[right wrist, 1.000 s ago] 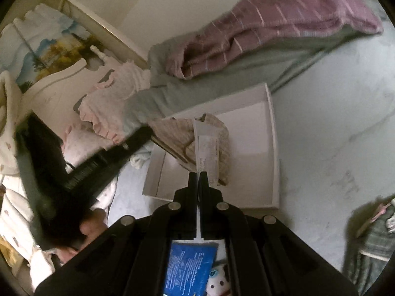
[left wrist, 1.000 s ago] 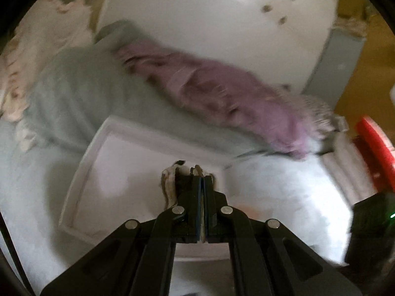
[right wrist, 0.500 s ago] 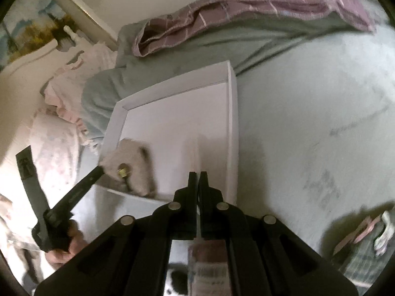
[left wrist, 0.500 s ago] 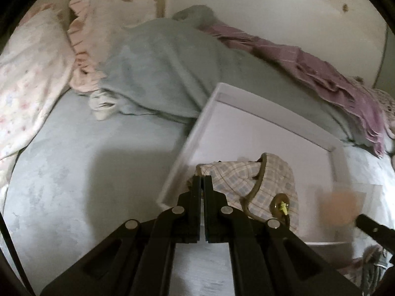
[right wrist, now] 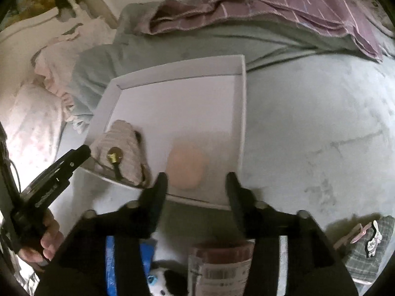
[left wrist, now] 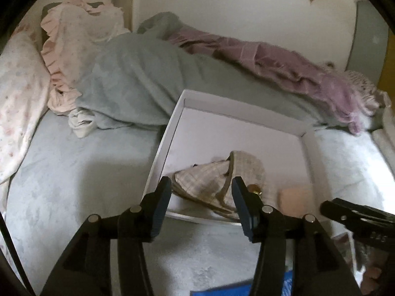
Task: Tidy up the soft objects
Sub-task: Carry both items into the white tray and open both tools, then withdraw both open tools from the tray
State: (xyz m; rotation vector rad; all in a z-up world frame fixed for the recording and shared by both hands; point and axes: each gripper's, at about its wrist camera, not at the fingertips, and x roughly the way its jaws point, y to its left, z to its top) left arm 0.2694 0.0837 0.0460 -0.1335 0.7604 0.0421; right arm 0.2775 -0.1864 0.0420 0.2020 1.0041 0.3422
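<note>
A white tray [left wrist: 172, 133] [right wrist: 243, 113] lies on the bed. In its near left corner rests a beige plaid pouch [left wrist: 217, 177] [right wrist: 123, 148] with a brass clasp. My left gripper [left wrist: 201, 190] hangs just above the pouch, its jaws opening and the pads clear of the fabric. A soft peach pad [right wrist: 186, 167] [left wrist: 295, 199] lies near the tray's front edge. My right gripper [right wrist: 196, 181] is over the pad, its jaws opening with nothing pressed between them. Each gripper shows at the edge of the other's view: the right gripper [left wrist: 355, 214] and the left gripper [right wrist: 71, 157], which a hand [right wrist: 47, 236] holds.
A grey-green blanket [left wrist: 138, 79] and a purple striped blanket [right wrist: 284, 5] lie bunched behind the tray. Pink frilled pillows [left wrist: 69, 49] sit at the left. A blue packet [right wrist: 111, 266], a plush toy [right wrist: 160, 283], a labelled package [right wrist: 219, 268] and a plaid cloth [right wrist: 365, 254] lie at the near edge.
Both grippers went from shut to open. The plaid pouch left the left gripper and the peach pad left the right; both now lie in the tray.
</note>
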